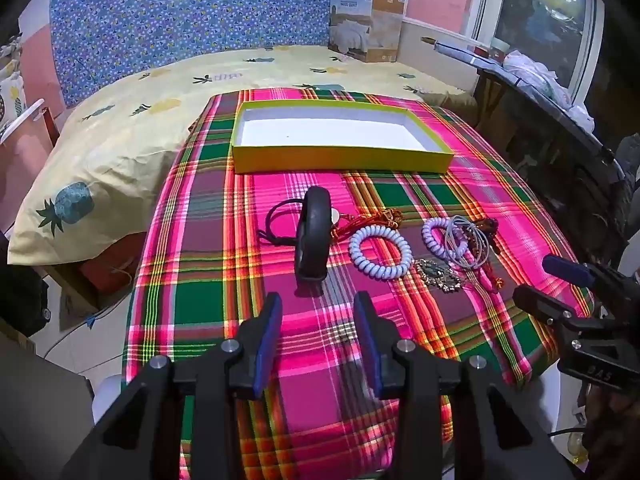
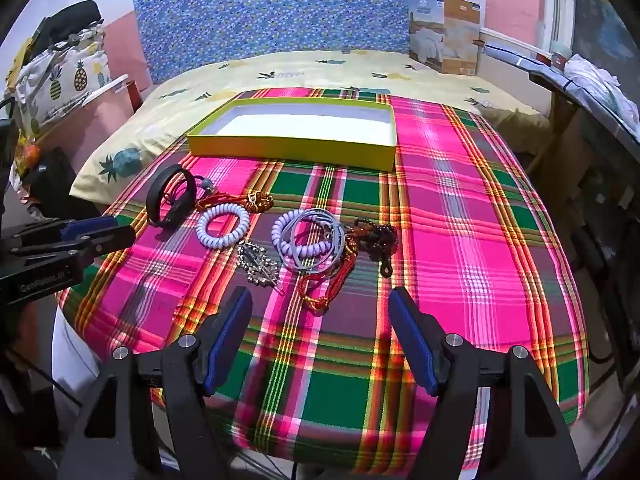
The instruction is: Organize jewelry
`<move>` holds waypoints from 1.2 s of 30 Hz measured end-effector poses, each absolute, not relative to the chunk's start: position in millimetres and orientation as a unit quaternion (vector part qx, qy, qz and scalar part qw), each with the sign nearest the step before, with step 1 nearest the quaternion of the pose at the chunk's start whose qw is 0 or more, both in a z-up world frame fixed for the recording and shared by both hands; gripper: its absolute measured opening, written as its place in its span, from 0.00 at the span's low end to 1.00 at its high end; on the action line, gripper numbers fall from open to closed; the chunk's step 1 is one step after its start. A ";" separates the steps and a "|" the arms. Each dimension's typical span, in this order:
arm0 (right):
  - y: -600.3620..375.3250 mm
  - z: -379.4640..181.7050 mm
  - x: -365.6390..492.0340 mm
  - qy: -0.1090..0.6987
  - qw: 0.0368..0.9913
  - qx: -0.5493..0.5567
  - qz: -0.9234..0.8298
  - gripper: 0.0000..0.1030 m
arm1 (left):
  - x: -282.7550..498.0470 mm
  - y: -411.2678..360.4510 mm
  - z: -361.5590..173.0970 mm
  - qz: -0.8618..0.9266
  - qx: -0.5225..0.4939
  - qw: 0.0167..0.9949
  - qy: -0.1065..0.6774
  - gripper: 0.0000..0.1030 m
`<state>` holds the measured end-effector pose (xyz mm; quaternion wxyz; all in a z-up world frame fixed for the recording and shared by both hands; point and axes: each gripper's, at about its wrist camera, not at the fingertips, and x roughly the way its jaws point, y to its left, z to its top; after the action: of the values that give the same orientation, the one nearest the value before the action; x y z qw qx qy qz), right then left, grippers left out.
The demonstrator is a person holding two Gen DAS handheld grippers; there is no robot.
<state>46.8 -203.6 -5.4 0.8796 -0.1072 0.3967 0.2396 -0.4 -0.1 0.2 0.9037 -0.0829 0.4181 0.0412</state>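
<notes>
Plaid cloth (image 2: 460,208), woven pink/green, carries everything. Left to right: left gripper (image 1: 318,312) spread, nothing between its blue pads; black band (image 2: 170,198) stands on edge, smooth, rubbery; white coil tie (image 2: 222,226); rhinestone clip (image 2: 258,266); lilac coil (image 2: 298,236) under grey loops; red cord (image 2: 326,284); dark beads (image 2: 376,240). Right gripper (image 2: 320,308) spread, empty. Yellow cardboard tray (image 2: 292,150), white inside, sits behind, apart from jewelry. Left tool body reads "GenRobot.AI".
</notes>
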 end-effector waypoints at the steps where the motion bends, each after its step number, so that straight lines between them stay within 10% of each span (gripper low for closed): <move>1: -203.8 -5.3 47.2 0.397 0.879 -0.107 0.239 0.69 | -0.7 -0.3 0.4 0.042 -0.081 0.904 0.418 0.37; 36: -201.4 -3.9 43.4 0.397 0.879 -0.109 0.243 0.68 | -3.0 1.5 3.4 0.027 -0.086 0.904 0.417 0.37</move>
<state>43.4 -201.4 -3.9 0.8785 -0.1087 0.3968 0.2427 -3.0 1.5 3.4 0.9045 -0.0855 0.4170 0.0272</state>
